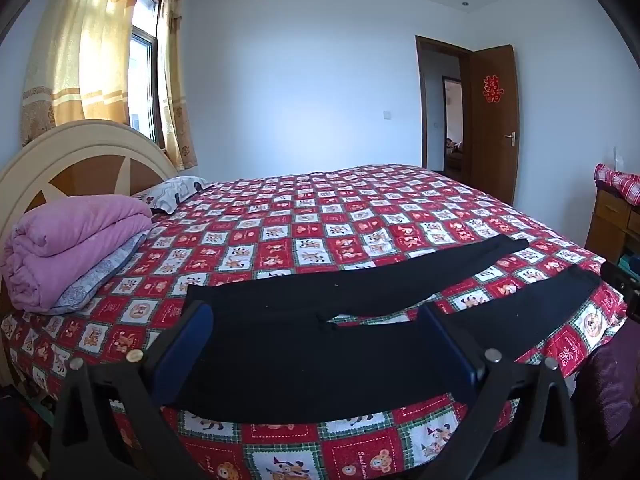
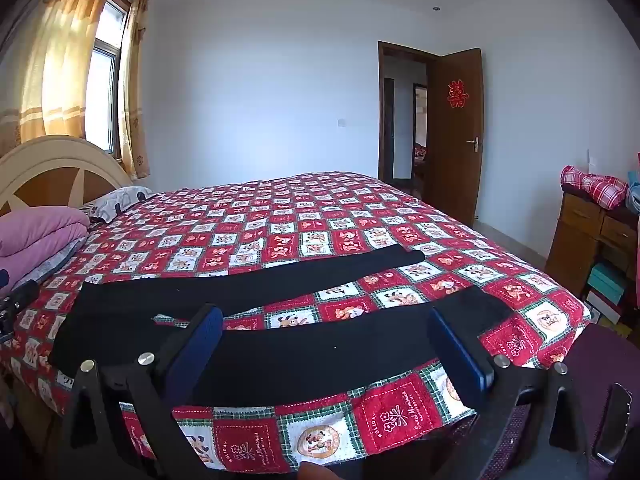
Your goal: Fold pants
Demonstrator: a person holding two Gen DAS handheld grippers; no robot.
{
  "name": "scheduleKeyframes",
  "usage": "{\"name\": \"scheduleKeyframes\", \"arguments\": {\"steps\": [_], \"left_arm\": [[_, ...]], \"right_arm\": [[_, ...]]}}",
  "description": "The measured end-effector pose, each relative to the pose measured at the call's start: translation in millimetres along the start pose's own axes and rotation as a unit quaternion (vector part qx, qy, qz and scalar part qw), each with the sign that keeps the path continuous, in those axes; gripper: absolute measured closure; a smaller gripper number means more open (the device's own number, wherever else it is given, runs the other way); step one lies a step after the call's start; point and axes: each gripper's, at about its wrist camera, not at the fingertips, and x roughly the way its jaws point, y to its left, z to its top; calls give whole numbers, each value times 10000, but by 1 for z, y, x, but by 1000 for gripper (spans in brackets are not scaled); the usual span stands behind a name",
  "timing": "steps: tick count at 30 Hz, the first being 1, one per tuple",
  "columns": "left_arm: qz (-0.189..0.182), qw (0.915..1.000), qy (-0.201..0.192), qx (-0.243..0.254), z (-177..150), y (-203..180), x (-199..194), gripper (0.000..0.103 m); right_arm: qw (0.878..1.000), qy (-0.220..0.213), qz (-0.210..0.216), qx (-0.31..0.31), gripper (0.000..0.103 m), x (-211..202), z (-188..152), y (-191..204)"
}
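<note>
Black pants [image 1: 304, 336] lie flat along the near edge of the bed, waist to the left, both legs spread apart toward the right. They also show in the right wrist view [image 2: 304, 344]. My left gripper [image 1: 316, 320] is open and empty, hovering above the waist and hip part. My right gripper [image 2: 324, 324] is open and empty, above the near leg, close to its cuff [image 2: 476, 308]. The far leg [image 2: 320, 276] runs behind it.
The bed has a red patchwork cover [image 1: 320, 224]. A folded pink quilt [image 1: 72, 240] and a pillow [image 1: 176, 192] lie by the headboard [image 1: 72, 148]. A wooden dresser [image 2: 588, 232] stands at the right. A brown door [image 2: 456, 128] stands open.
</note>
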Motion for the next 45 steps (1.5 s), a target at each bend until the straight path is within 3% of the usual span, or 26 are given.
{"name": "scheduleKeyframes", "arguments": {"steps": [45], "left_arm": [[35, 9999, 90, -33, -1, 5, 6, 0]], "right_arm": [[10000, 41, 39, 20, 1, 4, -6, 2]]}}
